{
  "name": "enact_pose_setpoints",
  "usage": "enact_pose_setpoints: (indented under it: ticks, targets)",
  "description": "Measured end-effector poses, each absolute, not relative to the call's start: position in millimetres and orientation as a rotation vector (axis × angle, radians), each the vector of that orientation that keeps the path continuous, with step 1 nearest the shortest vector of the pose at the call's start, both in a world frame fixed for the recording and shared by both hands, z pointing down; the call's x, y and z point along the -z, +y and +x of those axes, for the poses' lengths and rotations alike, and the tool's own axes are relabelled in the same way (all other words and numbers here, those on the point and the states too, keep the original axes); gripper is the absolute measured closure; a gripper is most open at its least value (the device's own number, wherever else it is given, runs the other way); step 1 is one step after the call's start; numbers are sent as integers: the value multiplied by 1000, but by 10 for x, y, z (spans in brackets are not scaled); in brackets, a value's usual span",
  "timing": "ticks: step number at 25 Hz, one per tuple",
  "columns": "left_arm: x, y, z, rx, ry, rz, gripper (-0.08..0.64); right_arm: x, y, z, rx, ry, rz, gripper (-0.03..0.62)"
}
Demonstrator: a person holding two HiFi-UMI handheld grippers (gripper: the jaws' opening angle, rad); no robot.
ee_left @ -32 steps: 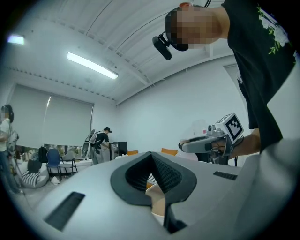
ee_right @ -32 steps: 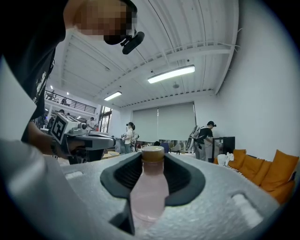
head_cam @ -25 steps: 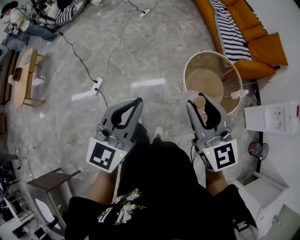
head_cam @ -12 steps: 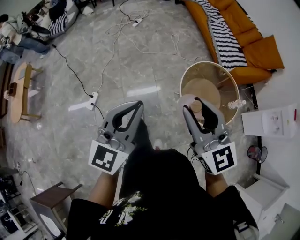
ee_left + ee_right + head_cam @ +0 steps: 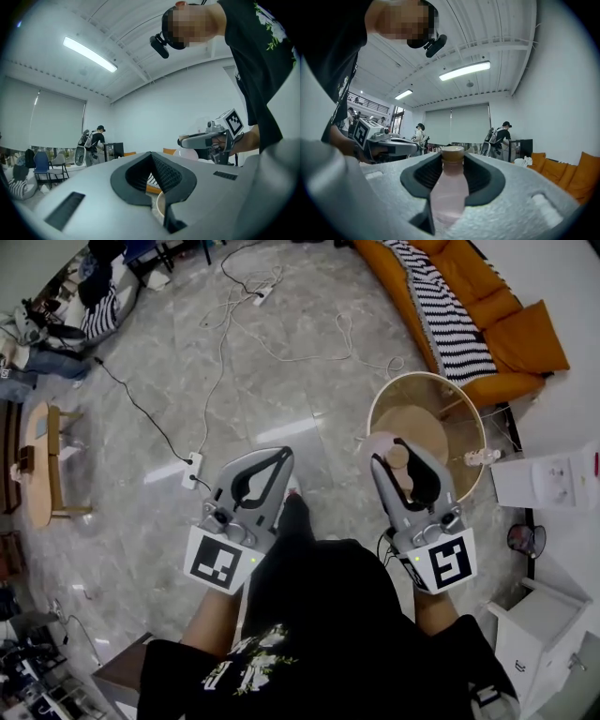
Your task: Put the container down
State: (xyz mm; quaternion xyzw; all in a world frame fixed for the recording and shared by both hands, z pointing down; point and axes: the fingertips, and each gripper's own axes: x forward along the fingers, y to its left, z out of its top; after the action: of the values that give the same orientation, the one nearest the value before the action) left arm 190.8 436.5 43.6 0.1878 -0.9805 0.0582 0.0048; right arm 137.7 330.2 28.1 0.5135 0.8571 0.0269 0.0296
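Observation:
The container is a pale pink bottle (image 5: 382,442) with a tan cap (image 5: 398,457). My right gripper (image 5: 392,452) is shut on it, held in the air near the rim of a round wooden table (image 5: 427,378). In the right gripper view the bottle (image 5: 449,190) fills the gap between the dark pads, cap (image 5: 453,154) pointing away from the camera. My left gripper (image 5: 280,455) hangs to the left at about the same height, shut and empty. In its own view the left gripper (image 5: 151,153) has its tips touching, with the right gripper (image 5: 199,138) off to the side.
An orange sofa (image 5: 525,329) with a striped blanket (image 5: 445,306) lies behind the round table. Cables and a power strip (image 5: 193,465) run across the marble floor. A white cabinet (image 5: 553,479) stands at the right, a small wooden table (image 5: 42,465) at the left.
Both grippers keep their pose and the bottle stays gripped. The view has drifted, so the floor and the round table have shifted slightly against the grippers.

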Motion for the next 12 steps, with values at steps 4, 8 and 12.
enact_pose_setpoints:
  ticks: [4,8,12]
  targets:
    - [-426,4687,1552,-175,-3040,654,555,-235,3596,1069,-95,2672,1528,457]
    - [-411,5078,1256,-178,-3033,701,555,-270,3977,815,-91,2698,1486,457]
    - [-432,5384,886,-190,-3016,788,555,-299,4295,517,-87,2727,1422,457]
